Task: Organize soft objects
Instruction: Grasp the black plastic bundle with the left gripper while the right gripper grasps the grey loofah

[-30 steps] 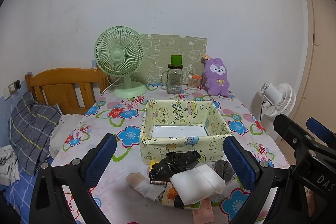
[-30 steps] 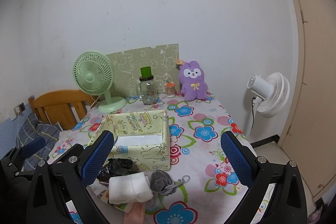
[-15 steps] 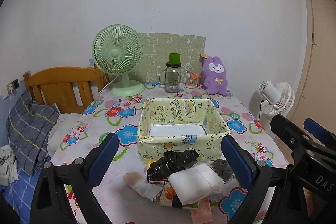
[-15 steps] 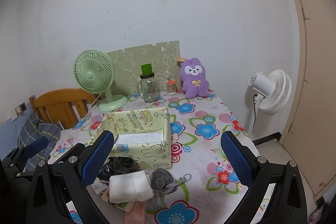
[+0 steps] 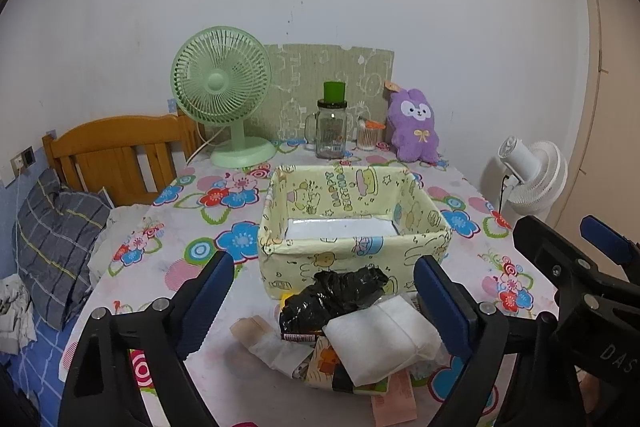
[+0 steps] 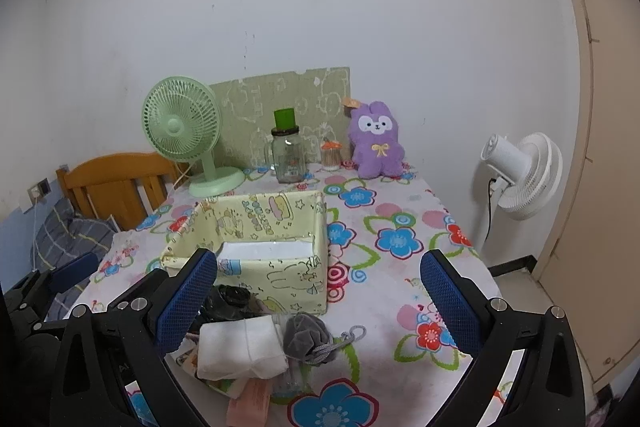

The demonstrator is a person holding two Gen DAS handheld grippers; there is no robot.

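Note:
A heap of soft items lies at the table's near edge: a white folded cloth (image 5: 380,339) (image 6: 240,347), a crumpled black bag (image 5: 336,295) (image 6: 228,303), a grey knitted pouch (image 6: 308,337) and small packets. Behind the heap stands a pale yellow fabric box (image 5: 352,223) (image 6: 256,247), empty with a white floor. My left gripper (image 5: 324,303) hovers over the heap, its jaws closing, pads clear of everything. My right gripper (image 6: 320,303) stands open above the pouch and cloth, touching nothing.
At the back of the flowered table (image 6: 400,239) stand a green desk fan (image 5: 224,107), a glass jar with green lid (image 5: 332,127), a small cup (image 5: 368,137) and a purple plush rabbit (image 5: 414,127). A wooden headboard (image 5: 116,155) and pillow are left, a white floor fan (image 6: 520,179) right.
The left gripper's blue pads have drawn somewhat closer together. Both views have barely shifted; the heap and box lie as before.

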